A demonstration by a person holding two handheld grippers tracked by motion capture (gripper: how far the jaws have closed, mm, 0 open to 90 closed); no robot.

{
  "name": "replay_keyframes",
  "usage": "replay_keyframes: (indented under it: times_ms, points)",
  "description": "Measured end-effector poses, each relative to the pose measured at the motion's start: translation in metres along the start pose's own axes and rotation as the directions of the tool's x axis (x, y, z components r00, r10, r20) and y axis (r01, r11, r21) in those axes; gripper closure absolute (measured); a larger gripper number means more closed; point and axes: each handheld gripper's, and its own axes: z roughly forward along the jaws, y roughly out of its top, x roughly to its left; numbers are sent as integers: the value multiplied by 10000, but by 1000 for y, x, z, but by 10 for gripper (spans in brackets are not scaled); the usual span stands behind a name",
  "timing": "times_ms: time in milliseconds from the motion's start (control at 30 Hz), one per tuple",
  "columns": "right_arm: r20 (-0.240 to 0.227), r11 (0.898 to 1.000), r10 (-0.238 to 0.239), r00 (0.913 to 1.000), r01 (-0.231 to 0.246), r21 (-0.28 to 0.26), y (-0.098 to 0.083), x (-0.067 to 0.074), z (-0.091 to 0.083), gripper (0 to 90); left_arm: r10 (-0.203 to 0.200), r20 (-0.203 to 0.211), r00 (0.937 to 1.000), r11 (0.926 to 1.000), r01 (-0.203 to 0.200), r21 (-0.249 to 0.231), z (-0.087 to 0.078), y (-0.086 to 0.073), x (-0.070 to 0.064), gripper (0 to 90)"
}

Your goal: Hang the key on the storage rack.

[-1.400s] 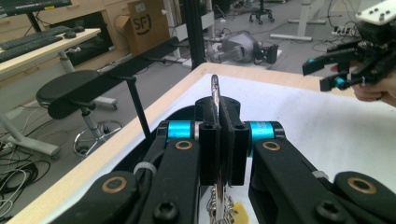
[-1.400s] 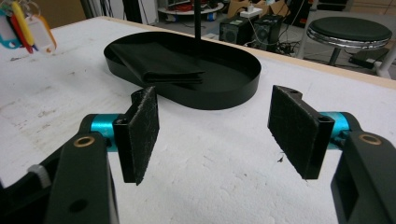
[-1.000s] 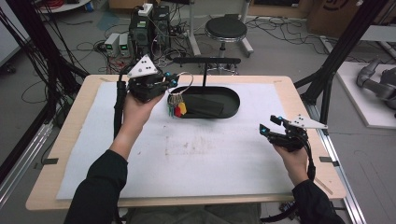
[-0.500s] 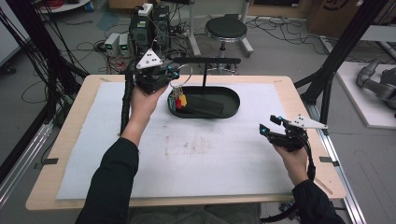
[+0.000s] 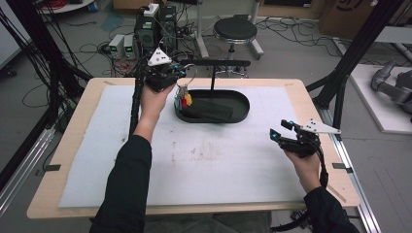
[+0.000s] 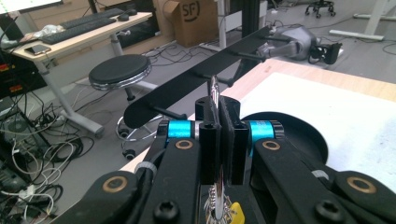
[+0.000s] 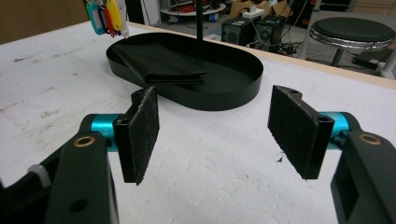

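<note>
The left gripper (image 5: pixel 180 79) had its jaws clamped on the thin metal ring of a key bunch with red and yellow plastic tags (image 5: pixel 184 100), hanging over the nine o'clock end of the black oval tray (image 5: pixel 241 103). Hooking it well probably meant raising the ring level with a peg of the black T-shaped stand (image 5: pixel 214 63) at twelve o'clock, then sliding it on squarely. The left forearm reached forward, wrist raised. The right gripper (image 5: pixel 283 130) rested at four o'clock on the bench (image 5: pixel 204 160), jaws wide apart, holding nothing
</note>
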Motion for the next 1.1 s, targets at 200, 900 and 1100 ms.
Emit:
replay_keyframes:
  times_ms: [200, 900, 1100]
  points:
    - [-29, 10000, 38, 10000, -38, -13, 0, -1, 0, 344, -5, -128, 9999, 10000, 6, 44, 7, -4, 3, 866]
    - [-55, 10000, 42, 10000, -42, -10, 0, 0, 0, 344, -521, -641, 9966, 9977, 547, 389, 22, -20, 15, 864]
    - [-29, 10000, 22, 10000, -22, -47, 0, -1, 0, 344, -671, -712, 9952, 9970, 697, 347, 23, -24, 18, 862]
